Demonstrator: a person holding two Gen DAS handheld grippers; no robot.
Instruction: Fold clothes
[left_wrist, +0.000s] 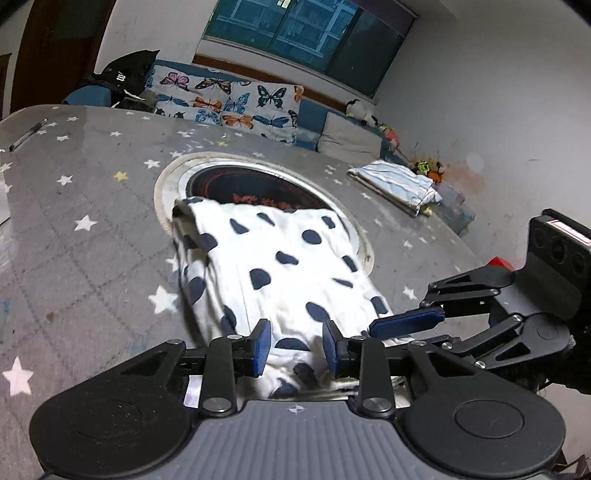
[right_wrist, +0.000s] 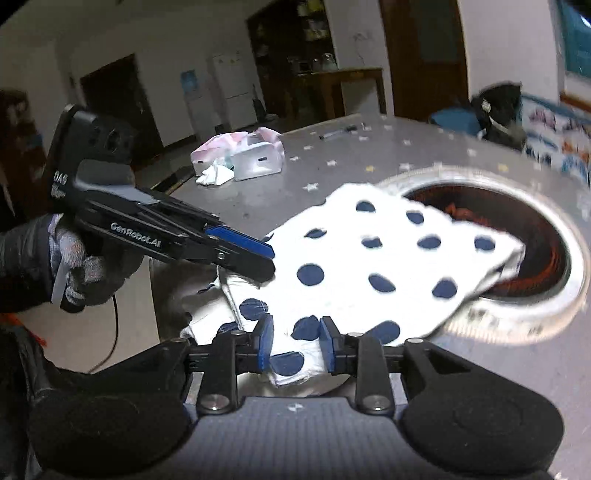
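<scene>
Left tongs (left_wrist: 296, 347) pinching the near hem of a white garment with navy dots (left_wrist: 280, 266); right tongs (right_wrist: 295, 345) likewise clamped on its near edge. Garment stretched away toward 12 o'clock across the grey star-print tabletop (left_wrist: 85, 192), far end overlapping a round inset burner (left_wrist: 258, 184). Folded striped cloth (left_wrist: 397, 182) at 2 o'clock. Gloved hand (right_wrist: 79, 266) at 9 o'clock in the right view.

The garment (left_wrist: 280, 273) is white with navy dots. The tablecloth (left_wrist: 92, 192) is grey with white stars. At one o'clock, a folded cloth (left_wrist: 397, 182) shows pale blue-and-white stripes.
</scene>
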